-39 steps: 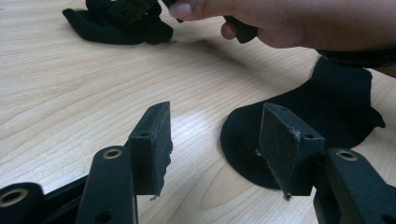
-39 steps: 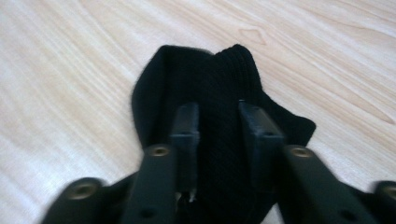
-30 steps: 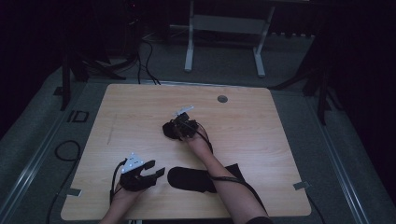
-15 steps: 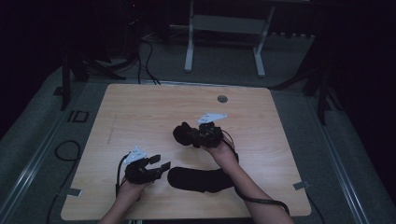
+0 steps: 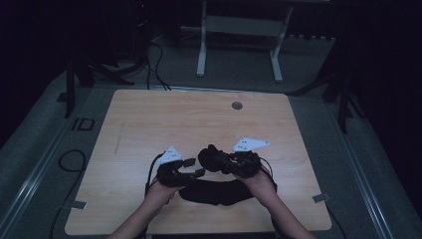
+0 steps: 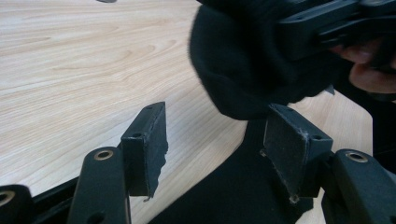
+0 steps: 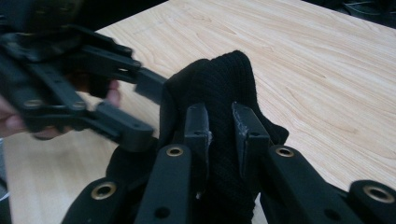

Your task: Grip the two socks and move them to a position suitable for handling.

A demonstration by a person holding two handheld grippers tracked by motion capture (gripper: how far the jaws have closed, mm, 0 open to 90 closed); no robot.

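Dim room, wood table (image 5: 149, 124). Your right gripper (image 7: 219, 119) pinches a fold of the black knit cloth (image 7: 215, 84), lifted w/ the rest trailing on the table below. Left gripper (image 6: 215, 140) is spread, cloth just ahead of its jaws, not gripped. Risk: close too early & you catch only an edge, so it slips. Vs 1 s ago: right came back toward you w/ the cloth; left jaws were just opening, nothing between.

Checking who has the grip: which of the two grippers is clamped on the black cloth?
The right gripper: its jaws pinch the black cloth. The left gripper stands open beside it, gripping nothing.
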